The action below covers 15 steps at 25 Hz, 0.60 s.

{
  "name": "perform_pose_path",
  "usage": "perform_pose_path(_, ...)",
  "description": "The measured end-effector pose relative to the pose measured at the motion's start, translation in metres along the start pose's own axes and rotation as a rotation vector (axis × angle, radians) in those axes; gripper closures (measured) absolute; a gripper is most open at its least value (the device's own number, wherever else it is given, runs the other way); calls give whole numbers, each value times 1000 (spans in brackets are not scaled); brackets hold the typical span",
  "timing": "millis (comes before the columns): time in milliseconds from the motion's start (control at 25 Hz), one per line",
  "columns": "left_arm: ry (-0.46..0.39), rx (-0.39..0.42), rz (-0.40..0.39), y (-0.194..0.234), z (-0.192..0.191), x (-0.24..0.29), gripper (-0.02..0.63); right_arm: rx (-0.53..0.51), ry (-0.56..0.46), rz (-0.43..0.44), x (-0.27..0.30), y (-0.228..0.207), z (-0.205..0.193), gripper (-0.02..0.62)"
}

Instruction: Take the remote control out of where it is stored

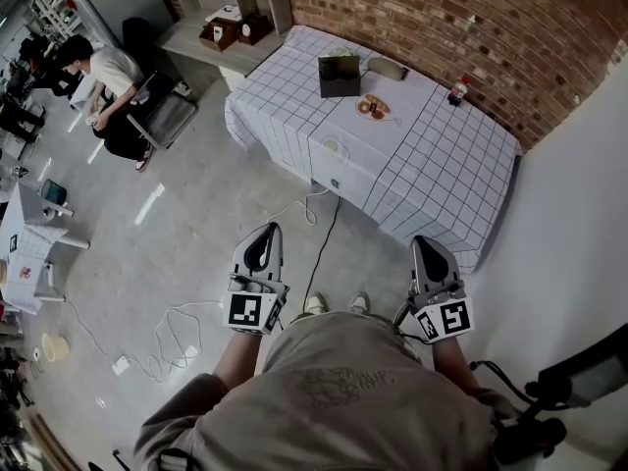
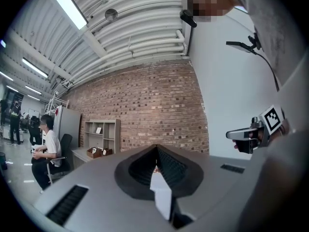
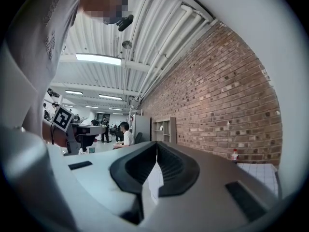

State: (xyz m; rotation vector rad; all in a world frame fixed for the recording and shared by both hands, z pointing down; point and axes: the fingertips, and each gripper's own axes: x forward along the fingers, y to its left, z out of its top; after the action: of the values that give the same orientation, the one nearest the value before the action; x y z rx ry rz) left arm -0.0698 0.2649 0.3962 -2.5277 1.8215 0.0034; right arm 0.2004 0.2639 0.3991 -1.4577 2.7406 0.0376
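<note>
Left fingers (image 2: 140,170): black ribbed pads of the grey left gripper (image 1: 267,230), closed tip to tip with nothing between them.
Right fingers (image 3: 171,167): black ribbed pads of the grey right gripper (image 1: 424,242), likewise closed and empty.
Gripper position: both are held level at the person's waist, side by side and well apart from the tabletop.
Tabletop (image 1: 442,175): covered with a white cloth with a dark grid and set against the red brick wall (image 1: 442,18).
Dark upright rectangular box (image 1: 339,75): on the far part of the tabletop.
Small round plate of brown snacks (image 1: 373,108): just beside the box.
Red-capped bottle (image 1: 457,91): near the wall edge.
Remote control: cannot be made out in any view.
Concrete floor (image 1: 216,214): a white cable (image 1: 167,332) trails across it.
Seated person in a white top (image 1: 108,81): far left, near the wooden shelf unit (image 1: 231,8).
</note>
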Motion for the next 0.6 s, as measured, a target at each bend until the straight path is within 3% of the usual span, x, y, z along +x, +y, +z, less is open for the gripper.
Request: perform_pose_path(600, -2, 0, 0, 3, 2, 19, 595, -7, 1, -4, 15, -13, -1, 580)
